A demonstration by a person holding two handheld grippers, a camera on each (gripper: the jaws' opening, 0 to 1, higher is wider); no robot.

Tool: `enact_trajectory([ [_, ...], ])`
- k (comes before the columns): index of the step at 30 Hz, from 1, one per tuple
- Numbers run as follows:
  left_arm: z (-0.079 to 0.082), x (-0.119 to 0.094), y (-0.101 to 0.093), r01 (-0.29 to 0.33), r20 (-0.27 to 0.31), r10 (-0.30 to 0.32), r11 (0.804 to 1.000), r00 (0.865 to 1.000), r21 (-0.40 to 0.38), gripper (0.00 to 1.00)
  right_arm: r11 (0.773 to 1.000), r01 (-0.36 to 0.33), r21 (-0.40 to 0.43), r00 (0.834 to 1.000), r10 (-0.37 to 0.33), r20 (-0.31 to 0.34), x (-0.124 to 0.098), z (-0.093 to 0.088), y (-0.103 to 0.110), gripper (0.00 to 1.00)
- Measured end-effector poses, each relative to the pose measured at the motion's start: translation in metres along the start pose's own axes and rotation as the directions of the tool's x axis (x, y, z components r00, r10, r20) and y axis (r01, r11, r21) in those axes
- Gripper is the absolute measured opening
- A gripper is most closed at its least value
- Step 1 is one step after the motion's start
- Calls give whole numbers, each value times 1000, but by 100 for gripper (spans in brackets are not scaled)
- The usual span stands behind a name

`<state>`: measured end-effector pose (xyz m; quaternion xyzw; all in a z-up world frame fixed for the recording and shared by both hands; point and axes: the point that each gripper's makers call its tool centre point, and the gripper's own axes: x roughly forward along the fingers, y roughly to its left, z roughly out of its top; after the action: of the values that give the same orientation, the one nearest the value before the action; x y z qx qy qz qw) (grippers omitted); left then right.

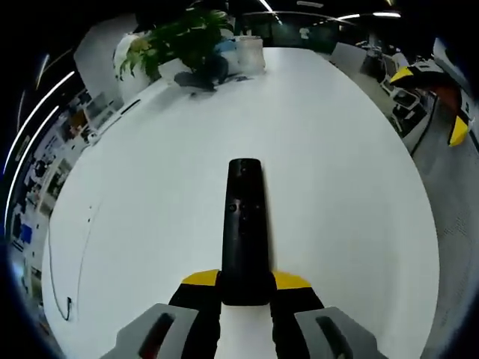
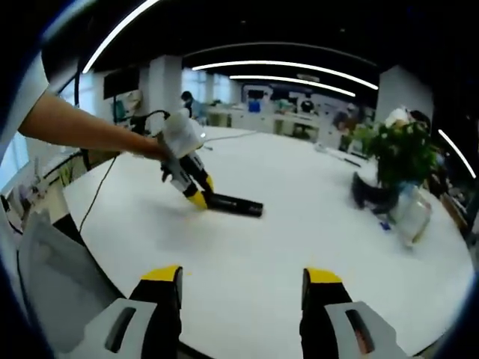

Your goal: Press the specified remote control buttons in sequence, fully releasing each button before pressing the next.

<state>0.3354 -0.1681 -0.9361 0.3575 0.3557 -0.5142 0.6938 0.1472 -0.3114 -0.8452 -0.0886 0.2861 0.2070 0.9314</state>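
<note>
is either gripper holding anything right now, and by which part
The left gripper holds the long black remote control by its near end, the rest lying along the white table. The right gripper is open, holding nothing.

Remote control (image 1: 245, 228) near end hidden between jaws, button markings perhaps blurred

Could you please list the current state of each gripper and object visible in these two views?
Left gripper: shut on the near end of the remote control.
Remote control: lying flat on the white table, buttons up, held at one end.
Right gripper: open, jaws apart, holding nothing, above the table.
Potted plant: upright on the table's far side.
Clear container: standing beside the plant.
</note>
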Motion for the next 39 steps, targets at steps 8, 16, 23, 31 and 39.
enact_trajectory([
  [8,6,2,33,-15,-2,15,1000,1000,0,24,1000,-9,-3,1000,9,-17,2,-3,2,63],
  [16,7,4,58,-17,-37,19,998,999,65,24,1000,-9,-3,999,9,-42,5,-7,2,62],
  [23,9,9,86,-35,-39,39,995,998,92,24,1000,-11,14,999,11,-46,5,-7,1,63],
  [31,6,16,107,-18,-44,24,992,999,123,24,1000,4,20,998,-3,-61,7,-9,-3,63],
  [39,2,22,124,-9,-98,32,975,995,224,24,1000,7,9,997,-6,-76,9,-11,-3,63],
])
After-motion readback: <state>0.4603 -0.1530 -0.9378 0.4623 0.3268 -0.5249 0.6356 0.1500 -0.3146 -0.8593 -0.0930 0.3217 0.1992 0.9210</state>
